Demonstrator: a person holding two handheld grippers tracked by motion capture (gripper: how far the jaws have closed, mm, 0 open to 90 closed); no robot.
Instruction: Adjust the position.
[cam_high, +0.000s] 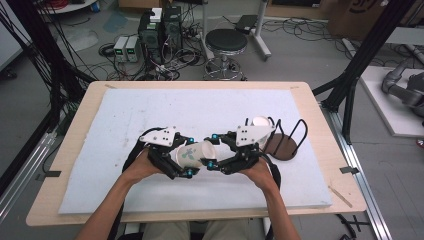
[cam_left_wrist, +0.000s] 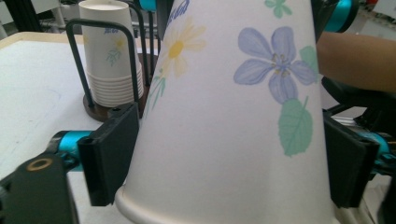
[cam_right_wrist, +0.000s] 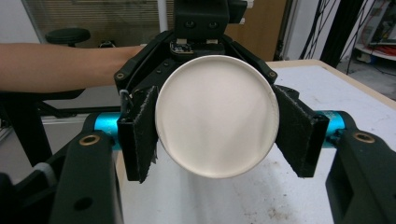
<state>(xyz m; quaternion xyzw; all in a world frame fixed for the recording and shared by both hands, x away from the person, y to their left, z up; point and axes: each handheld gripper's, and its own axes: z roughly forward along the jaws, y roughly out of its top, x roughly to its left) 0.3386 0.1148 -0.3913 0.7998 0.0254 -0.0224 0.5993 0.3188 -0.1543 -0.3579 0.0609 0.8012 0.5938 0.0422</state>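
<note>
A white paper cup (cam_high: 192, 154) with a flower print lies level between my two grippers, above the white mat. In the left gripper view its wide, rim end (cam_left_wrist: 224, 116) sits between both pads, which touch its sides; my left gripper (cam_left_wrist: 231, 158) is shut on it. In the right gripper view the cup's round bottom (cam_right_wrist: 217, 116) faces the camera, and my right gripper (cam_right_wrist: 217, 135) is shut on that narrow end. In the high view the left gripper (cam_high: 190, 156) and right gripper (cam_high: 212, 150) face each other over the mat's front middle.
A stack of paper cups (cam_high: 261, 121) stands in a black wire holder on a dark round base (cam_high: 280, 147) just right of the right gripper; the same stack (cam_left_wrist: 109, 56) also shows in the left gripper view. The white mat (cam_high: 150, 110) covers the wooden table. A stool (cam_high: 226, 42) stands beyond.
</note>
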